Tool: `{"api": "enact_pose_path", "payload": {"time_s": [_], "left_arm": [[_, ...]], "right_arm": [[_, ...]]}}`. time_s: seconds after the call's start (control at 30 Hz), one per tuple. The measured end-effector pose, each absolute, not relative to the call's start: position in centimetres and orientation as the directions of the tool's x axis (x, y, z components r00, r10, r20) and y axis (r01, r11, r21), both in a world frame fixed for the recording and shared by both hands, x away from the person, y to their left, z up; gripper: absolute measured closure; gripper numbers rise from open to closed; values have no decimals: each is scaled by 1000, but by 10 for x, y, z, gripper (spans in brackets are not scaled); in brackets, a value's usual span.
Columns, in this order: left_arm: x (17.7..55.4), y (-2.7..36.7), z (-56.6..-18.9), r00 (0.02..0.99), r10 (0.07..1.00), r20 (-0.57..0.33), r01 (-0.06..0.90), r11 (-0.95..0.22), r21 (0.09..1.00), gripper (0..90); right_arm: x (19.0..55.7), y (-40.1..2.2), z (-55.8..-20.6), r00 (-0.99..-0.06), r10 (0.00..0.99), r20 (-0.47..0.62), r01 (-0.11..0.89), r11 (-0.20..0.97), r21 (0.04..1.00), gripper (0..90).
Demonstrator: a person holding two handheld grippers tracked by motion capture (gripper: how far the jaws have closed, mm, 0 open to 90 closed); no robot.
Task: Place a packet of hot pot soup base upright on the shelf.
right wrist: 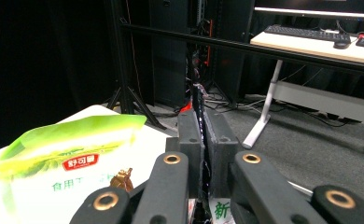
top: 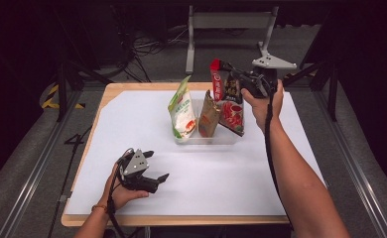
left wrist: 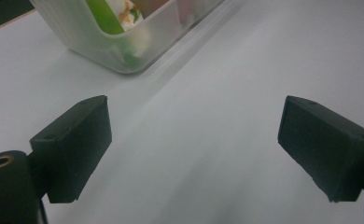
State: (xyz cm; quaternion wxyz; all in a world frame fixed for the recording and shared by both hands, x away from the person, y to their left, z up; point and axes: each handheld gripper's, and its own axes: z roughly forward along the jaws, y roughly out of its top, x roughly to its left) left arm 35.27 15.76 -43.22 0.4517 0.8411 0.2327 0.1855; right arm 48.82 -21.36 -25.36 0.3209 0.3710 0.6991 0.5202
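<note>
Gripping the top edge of a red packet (top: 216, 78), the right gripper (top: 237, 75) has its jaws pressed nearly together on the thin foil, above the far right end of a clear tub (top: 207, 140). That tub sits mid-table on a white sheet (top: 231, 173) and also holds a green-and-white pouch (top: 182, 113) and a brown packet (top: 209, 116). The left gripper (top: 155, 165) rests near the front edge, jaws wide apart and empty. Such a narrow pinch could slip, dropping the packet outside the tub or toppling its neighbours.
</note>
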Motion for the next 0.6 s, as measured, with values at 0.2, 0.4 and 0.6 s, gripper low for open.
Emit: {"api": "enact_pose_path", "payload": {"time_s": [0.2,0.4,0.6], "left_arm": [[352,161,-432,820,564,101,224,-477,850,102],[348,165,-433,809,579,100,233,-473,850,105],[345,169,-433,803,587,103,236,-472,849,103]], "right_arm": [[494,-209,-260,-511,858,-55,177,167,970,867],[500,-207,-267,-517,855,-48,171,158,973,866],[503,-206,-276,-528,848,-50,146,149,978,865]]}}
